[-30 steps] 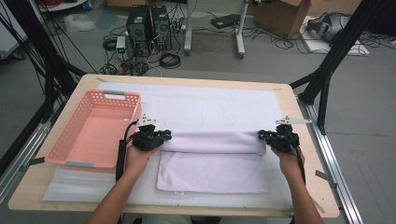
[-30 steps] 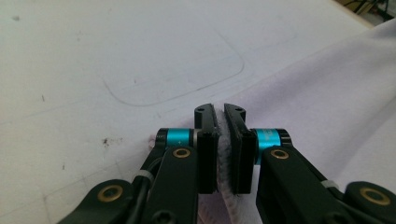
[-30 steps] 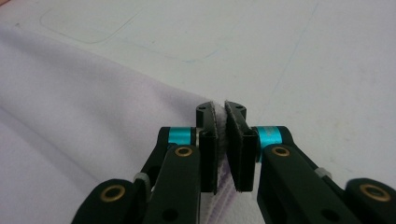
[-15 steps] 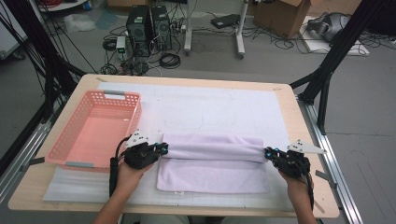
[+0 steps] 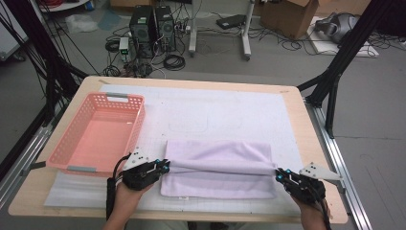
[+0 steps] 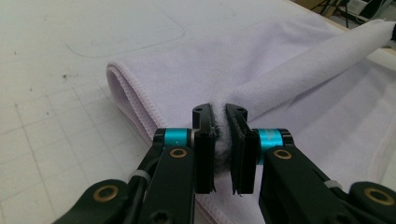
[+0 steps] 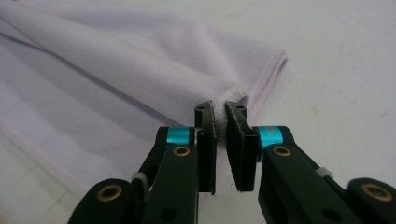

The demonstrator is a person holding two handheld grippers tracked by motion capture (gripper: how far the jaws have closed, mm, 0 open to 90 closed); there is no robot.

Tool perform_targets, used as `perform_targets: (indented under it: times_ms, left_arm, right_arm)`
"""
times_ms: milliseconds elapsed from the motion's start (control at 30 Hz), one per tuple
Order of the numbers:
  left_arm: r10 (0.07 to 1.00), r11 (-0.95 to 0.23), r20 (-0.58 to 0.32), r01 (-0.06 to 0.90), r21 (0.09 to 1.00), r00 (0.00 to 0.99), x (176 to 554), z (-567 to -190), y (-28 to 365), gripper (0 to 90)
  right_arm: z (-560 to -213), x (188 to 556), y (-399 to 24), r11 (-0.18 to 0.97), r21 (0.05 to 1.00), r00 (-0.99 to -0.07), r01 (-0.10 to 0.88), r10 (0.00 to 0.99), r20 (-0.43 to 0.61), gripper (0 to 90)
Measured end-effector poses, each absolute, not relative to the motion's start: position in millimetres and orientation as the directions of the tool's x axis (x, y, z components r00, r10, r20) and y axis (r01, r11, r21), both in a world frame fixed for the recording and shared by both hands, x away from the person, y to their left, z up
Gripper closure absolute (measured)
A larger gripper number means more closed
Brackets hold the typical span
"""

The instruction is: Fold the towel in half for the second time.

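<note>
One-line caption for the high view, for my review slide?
Left gripper and right gripper each pinch a corner of the lilac towel, folding it over itself beside a pink basket.

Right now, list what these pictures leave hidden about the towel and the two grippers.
- Towel, high view: its underside and the layers inside the fold, covered by the top layer.
- Left gripper, left gripper view: the pinched corner, hidden between the jaws.
- Right gripper, right gripper view: likewise.
- Right hand, high view: cut off by the bottom edge.
</note>
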State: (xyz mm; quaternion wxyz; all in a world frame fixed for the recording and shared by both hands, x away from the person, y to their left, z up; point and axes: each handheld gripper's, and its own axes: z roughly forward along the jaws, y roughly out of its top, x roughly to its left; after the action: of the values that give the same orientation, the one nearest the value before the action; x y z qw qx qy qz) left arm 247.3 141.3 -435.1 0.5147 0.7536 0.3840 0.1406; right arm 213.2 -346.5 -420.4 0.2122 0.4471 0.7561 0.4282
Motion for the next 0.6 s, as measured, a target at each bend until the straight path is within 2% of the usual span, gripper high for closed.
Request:
perform_targets:
  times_ms: [133, 200, 233, 267, 300, 333, 433, 500, 600]
  left_arm:
    - [0.72, -0.193, -0.186, 0.451, 0.872, 0.669, 234.9, -438.2, 141.2, 79.3]
    - [0.729, -0.186, -0.202, 0.474, 0.861, 0.654, 232.8, -439.5, 142.1, 67.1]
    - [0.735, -0.17, -0.22, 0.488, 0.856, 0.642, 232.9, -439.6, 143.7, 58.2]
    - [0.735, -0.162, -0.227, 0.49, 0.857, 0.639, 233.2, -439.1, 145.2, 53.3]
    - [0.737, -0.148, -0.233, 0.488, 0.86, 0.635, 233.8, -438.1, 146.7, 50.6]
    - [0.739, -0.139, -0.234, 0.483, 0.864, 0.632, 234.6, -436.5, 148.0, 48.4]
    - [0.74, -0.126, -0.233, 0.47, 0.874, 0.631, 239.5, -433.6, 152.4, 45.3]
    - [0.746, -0.11, -0.243, 0.475, 0.873, 0.62, 243.7, -433.5, 154.3, 44.4]
    - [0.746, -0.081, -0.265, 0.477, 0.875, 0.612, 248.4, -431.2, 157.2, 44.1]
  right_arm:
    - [-421.5, 202.6, -346.7, 0.248, 0.829, -0.516, 0.502, 0.855, 0.056, 82.5]
    - [-422.8, 199.4, -346.7, 0.262, 0.822, -0.521, 0.506, 0.852, 0.05, 81.7]
    - [-423.3, 198.3, -347.3, 0.268, 0.816, -0.519, 0.512, 0.853, 0.046, 78.0]
    - [-422.8, 196.4, -348.7, 0.258, 0.819, -0.507, 0.513, 0.861, 0.047, 69.9]
    - [-421.2, 194.9, -350.4, 0.238, 0.824, -0.49, 0.514, 0.87, 0.055, 63.3]
    - [-418.2, 193.5, -353.9, 0.2, 0.839, -0.469, 0.505, 0.88, 0.073, 62.2]
    - [-405.1, 189.5, -363.4, 0.117, 0.884, -0.417, 0.453, 0.904, 0.094, 61.1]
    - [-404.9, 192.2, -363.4, 0.123, 0.879, -0.405, 0.461, 0.91, 0.085, 61.3]
    - [-415.0, 203.9, -353.2, 0.17, 0.854, -0.437, 0.492, 0.897, 0.073, 61.3]
